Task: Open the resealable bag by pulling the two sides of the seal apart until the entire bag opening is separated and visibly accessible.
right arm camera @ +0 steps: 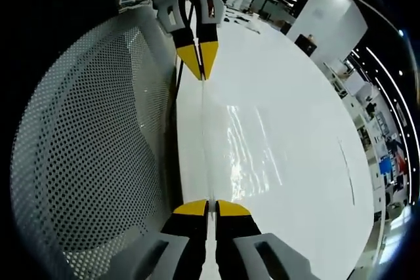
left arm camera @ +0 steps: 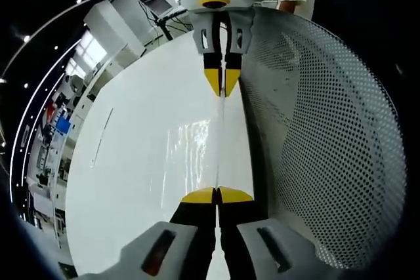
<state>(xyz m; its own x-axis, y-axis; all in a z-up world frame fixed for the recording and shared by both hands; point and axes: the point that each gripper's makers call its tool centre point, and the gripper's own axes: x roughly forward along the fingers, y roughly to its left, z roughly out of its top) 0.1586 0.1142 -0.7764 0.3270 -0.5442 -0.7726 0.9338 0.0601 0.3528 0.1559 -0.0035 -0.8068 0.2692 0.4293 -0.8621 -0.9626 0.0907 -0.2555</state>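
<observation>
Bag [left arm camera: 197,145] edge pinched between left gripper [left arm camera: 216,195], right gripper [right arm camera: 209,208]; seal apparently closed.

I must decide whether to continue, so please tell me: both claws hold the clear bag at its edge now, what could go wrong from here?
1. Both the left claw and the right claw pinch the clear bag at one thin edge line. If each grips both layers together, pulling may stretch the seal, not open it.
2. The film is glossy, so the yellow tips may slip off.
3. The perforated white basket stands close beside the bag; a sideways pull could bump it.
</observation>
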